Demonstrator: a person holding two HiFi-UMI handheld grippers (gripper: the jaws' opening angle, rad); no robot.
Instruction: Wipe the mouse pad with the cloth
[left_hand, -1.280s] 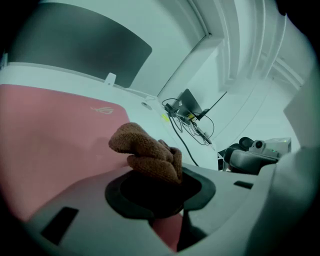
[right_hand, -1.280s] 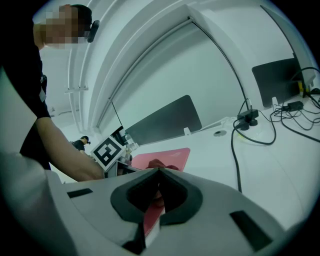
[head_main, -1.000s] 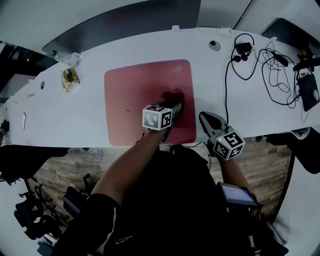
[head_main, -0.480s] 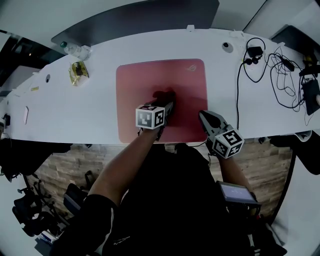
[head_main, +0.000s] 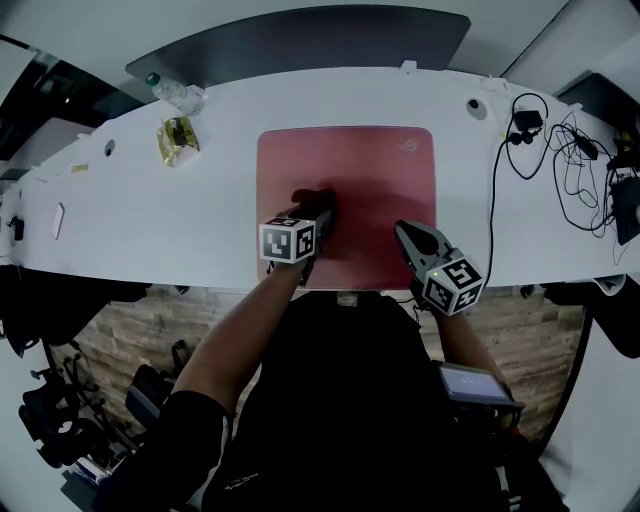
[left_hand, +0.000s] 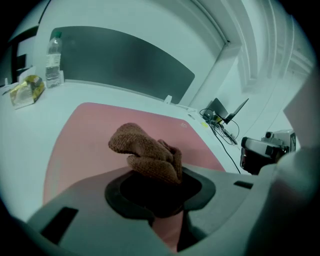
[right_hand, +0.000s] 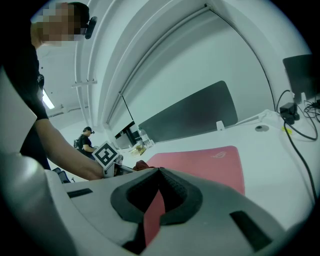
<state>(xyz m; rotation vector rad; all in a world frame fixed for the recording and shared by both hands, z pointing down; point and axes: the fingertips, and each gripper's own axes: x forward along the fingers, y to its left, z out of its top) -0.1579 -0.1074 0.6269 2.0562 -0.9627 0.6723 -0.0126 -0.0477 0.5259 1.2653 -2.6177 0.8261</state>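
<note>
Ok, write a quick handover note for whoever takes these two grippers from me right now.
Left gripper: shut on the bunched brown cloth, over the pink mouse pad, left of its centre.
Right gripper: jaws together, empty, by the pad's near right corner.
The pad lies flat on the white table.
Done: cloth gripped and on the pad; how much is wiped can't be told.
Left: probably sweep the cloth across the whole pad, right half included.
</note>
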